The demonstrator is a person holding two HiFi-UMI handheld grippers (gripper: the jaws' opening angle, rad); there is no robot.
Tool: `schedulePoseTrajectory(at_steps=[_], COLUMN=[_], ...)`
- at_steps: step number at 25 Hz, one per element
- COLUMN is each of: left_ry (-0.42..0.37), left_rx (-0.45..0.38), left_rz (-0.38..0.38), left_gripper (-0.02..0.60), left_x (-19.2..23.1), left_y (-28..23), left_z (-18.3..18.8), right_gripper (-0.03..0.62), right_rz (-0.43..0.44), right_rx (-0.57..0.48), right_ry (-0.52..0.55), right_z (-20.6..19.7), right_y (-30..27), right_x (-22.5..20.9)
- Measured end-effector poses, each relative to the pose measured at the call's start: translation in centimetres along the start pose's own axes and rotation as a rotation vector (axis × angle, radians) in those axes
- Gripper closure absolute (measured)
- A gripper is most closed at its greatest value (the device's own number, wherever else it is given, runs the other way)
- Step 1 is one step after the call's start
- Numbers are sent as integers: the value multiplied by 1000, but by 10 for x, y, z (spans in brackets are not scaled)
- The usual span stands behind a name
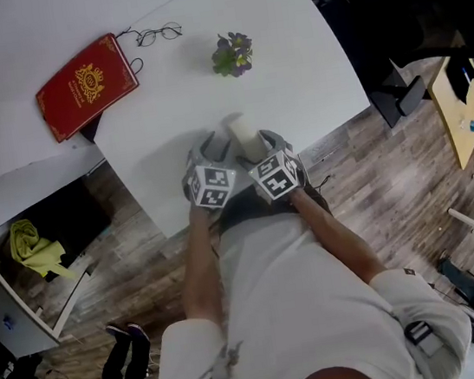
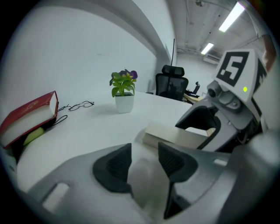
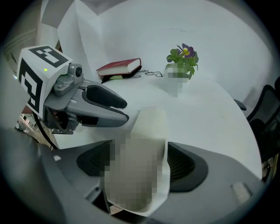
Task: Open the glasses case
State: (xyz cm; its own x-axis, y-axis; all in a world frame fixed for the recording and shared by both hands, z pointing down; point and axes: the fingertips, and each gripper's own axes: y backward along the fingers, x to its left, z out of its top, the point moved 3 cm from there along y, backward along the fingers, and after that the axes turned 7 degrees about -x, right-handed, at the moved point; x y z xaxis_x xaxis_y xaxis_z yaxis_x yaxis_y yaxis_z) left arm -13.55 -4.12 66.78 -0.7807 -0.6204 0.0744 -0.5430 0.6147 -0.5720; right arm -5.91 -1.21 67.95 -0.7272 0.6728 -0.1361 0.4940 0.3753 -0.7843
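A cream glasses case lies shut on the white table, near its front edge. In the head view both grippers sit side by side at that edge. My right gripper stands wide open around the near end of the case, and I see no pad pressing on it. My left gripper has its jaws a narrow way apart with only a white surface between them. Its fingertips stop just left of the case. From the left gripper view the case lies ahead to the right, inside the right gripper.
A red book lies at the table's far left with wire glasses beside it. A small potted plant stands beyond the case. A black office chair stands to the right. A yellow cloth lies under the table at left.
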Motion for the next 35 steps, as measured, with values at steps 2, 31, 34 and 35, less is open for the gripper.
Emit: schedulePoseTrajectory(at_steps=[2,31,34,35], left_ry=[-1,10,9,9], left_rx=[1,35,34,34], left_rz=[0,-28,-28,-28], left_gripper=[390,390,388,390], left_x=[-1,-11,-11,-10], left_y=[-1,-15,-15,-15], left_z=[-1,-5,-4,-4], right_gripper=[212,237,237,239], right_rz=[-9,21,24,25], right_rx=[8,18,13,12], right_ry=[7,-32,-23,-21], right_z=[-1,-4,-3,-2], right_y=[-1,3,5,6], right_x=[0,-4,-5,-6])
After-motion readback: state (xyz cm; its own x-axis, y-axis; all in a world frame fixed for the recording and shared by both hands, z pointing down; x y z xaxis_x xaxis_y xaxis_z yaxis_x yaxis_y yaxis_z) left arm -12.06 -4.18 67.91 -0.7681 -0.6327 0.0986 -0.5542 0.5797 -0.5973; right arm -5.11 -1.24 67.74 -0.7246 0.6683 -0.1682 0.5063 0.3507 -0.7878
